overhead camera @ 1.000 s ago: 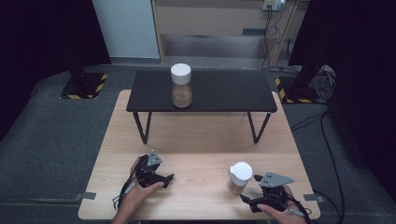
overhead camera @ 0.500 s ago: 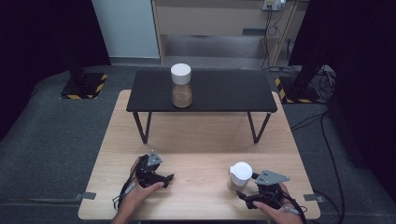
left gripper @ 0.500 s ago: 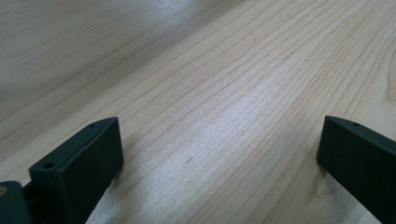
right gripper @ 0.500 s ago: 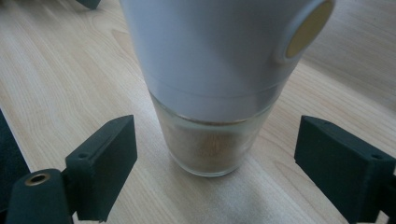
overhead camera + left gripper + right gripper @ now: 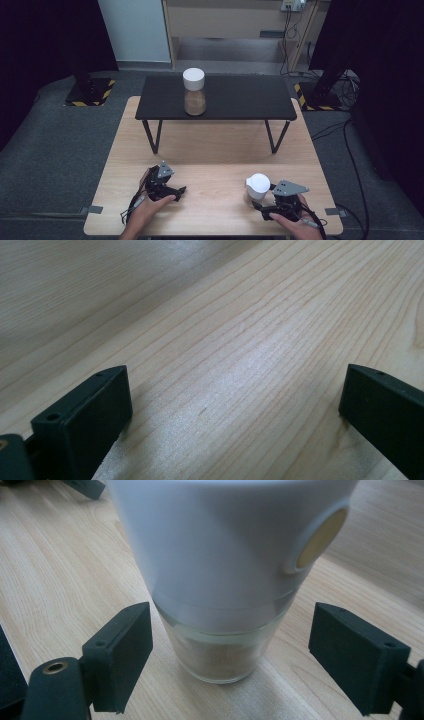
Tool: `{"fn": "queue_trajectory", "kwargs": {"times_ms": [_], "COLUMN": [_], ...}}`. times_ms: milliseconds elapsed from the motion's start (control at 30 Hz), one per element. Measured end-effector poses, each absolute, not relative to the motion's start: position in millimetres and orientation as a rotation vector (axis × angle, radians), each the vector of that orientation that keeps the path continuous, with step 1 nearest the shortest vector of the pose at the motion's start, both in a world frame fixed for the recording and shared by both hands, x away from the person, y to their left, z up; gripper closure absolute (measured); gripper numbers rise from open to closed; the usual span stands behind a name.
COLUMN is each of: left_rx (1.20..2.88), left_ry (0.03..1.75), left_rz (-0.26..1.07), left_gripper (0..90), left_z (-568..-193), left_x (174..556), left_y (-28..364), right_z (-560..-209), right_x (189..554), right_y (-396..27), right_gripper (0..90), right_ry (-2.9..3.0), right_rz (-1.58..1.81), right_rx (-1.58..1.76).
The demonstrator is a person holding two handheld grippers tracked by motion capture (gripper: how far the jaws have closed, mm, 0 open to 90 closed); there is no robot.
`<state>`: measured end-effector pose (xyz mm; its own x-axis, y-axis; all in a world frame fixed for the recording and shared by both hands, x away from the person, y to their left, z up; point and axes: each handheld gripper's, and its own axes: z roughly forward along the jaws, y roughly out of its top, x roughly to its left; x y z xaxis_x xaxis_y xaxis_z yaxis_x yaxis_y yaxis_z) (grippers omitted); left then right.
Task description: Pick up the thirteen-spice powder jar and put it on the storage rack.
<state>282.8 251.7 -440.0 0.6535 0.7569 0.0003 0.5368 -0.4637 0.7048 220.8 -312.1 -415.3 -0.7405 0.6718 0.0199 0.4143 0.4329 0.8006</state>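
A glass jar with a white lid (image 5: 258,186) stands on the light wooden table (image 5: 215,150) at the front right. In the right gripper view the same jar (image 5: 225,580) is very close, with brown powder at its bottom and a round gold button on the lid. My right gripper (image 5: 261,205) lies just behind it, open, and its jaws stand on either side of the jar without touching it. At the table's front left rests my left gripper (image 5: 178,190), open over bare wood (image 5: 235,370). A second white-lidded jar (image 5: 194,92) of brown powder stands on the black bench (image 5: 235,97).
The black bench spans the far half of the wooden table on thin legs. Dark floor surrounds the table, with cables (image 5: 345,135) at the right and a hazard-striped base (image 5: 85,92) at the far left. A cabinet (image 5: 235,20) stands behind.
My right gripper has slid forward and leftward toward the near jar, so its jaws now flank the jar. The left gripper has stayed put.
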Motion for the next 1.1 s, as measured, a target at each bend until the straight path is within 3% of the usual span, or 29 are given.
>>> {"fn": "queue_trajectory", "kwargs": {"times_ms": [1100], "left_rx": [2.181], "left_ry": [0.998], "left_rz": [0.412], "left_gripper": [0.0], "left_z": [-440.0], "left_x": [282.8], "left_y": [251.7], "right_z": [-418.6], "right_x": [220.6], "right_y": [-306.5], "right_gripper": [21.2], "right_ry": [2.355], "right_rz": [1.238], "right_rx": [0.946]}}
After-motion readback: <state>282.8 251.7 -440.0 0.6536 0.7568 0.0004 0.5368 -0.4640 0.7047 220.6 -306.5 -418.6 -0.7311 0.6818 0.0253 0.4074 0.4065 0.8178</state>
